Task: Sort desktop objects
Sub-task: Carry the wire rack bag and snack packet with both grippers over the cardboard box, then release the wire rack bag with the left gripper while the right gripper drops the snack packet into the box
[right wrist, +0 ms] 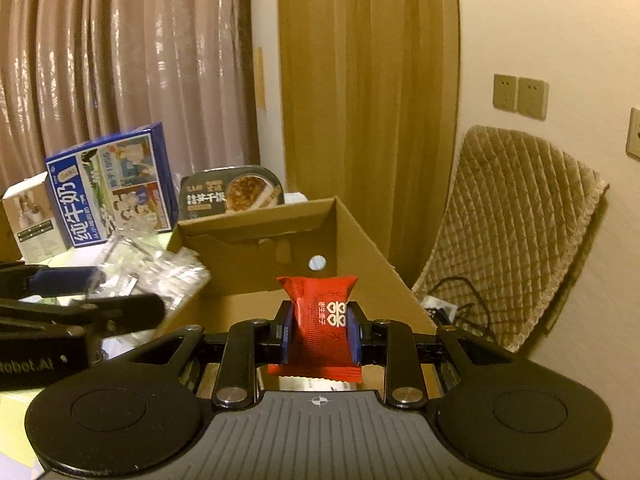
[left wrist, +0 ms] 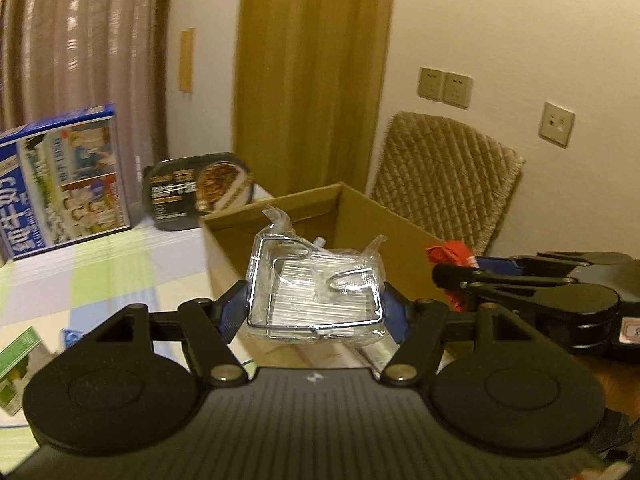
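Observation:
My left gripper [left wrist: 316, 304] is shut on a clear plastic packet with metal wire hooks inside [left wrist: 314, 288] and holds it over the near rim of an open cardboard box [left wrist: 360, 208]. My right gripper [right wrist: 320, 328] is shut on a red snack packet [right wrist: 322, 320] and holds it upright above the same box [right wrist: 256, 220]. The right gripper also shows at the right of the left wrist view [left wrist: 452, 276]. The left gripper and its clear packet [right wrist: 152, 268] show at the left of the right wrist view. A round white item [right wrist: 317, 263] lies inside the box.
A blue milk carton box [left wrist: 64, 184] and a black ready-meal tray [left wrist: 200, 188] stand behind the cardboard box on a checked tablecloth [left wrist: 120, 264]. A small white box [right wrist: 32, 216] stands far left. A green box [left wrist: 16, 364] lies near left. A quilted chair back [left wrist: 444, 180] is right.

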The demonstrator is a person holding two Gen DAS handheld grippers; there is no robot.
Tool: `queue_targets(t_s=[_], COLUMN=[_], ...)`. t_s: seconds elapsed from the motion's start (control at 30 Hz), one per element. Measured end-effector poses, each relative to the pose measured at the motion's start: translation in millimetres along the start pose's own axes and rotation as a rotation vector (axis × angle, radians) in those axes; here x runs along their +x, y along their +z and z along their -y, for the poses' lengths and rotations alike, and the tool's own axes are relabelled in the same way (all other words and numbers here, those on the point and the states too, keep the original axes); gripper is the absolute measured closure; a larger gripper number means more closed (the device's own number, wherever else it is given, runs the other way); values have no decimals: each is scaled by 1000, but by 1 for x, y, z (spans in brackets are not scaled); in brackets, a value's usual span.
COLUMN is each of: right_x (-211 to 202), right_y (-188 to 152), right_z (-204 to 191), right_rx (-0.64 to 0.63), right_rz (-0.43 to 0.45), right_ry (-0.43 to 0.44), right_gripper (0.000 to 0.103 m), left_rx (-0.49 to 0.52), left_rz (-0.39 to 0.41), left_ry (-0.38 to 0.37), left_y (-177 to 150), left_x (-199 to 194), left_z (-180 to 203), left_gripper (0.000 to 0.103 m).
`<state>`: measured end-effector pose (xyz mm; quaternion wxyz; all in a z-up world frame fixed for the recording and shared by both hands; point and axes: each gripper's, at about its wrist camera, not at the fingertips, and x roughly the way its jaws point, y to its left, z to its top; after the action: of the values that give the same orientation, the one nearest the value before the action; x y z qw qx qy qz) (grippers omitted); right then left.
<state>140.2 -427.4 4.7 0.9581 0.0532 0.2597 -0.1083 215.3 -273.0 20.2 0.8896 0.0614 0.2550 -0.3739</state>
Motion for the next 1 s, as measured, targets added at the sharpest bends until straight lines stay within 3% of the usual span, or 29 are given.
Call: queue_targets(t_s=[0.2,0.73,1.0], right_x=[4,9,10], right_y=[-1,-3,-3], right_z=[5,9,9], right_rx=[4,14,20], right_rz=[-16,-42,-46], right_ry=[1,3,8], right_gripper=[79,79,79], left_rx=[27,16,21], left_rz=[-25,-48,-37], left_ry=[-43,-46,-2], left_y=[-2,-9,-10], left_x=[14,27,23], left_z=[19,22,13], left_gripper=[39,36,33])
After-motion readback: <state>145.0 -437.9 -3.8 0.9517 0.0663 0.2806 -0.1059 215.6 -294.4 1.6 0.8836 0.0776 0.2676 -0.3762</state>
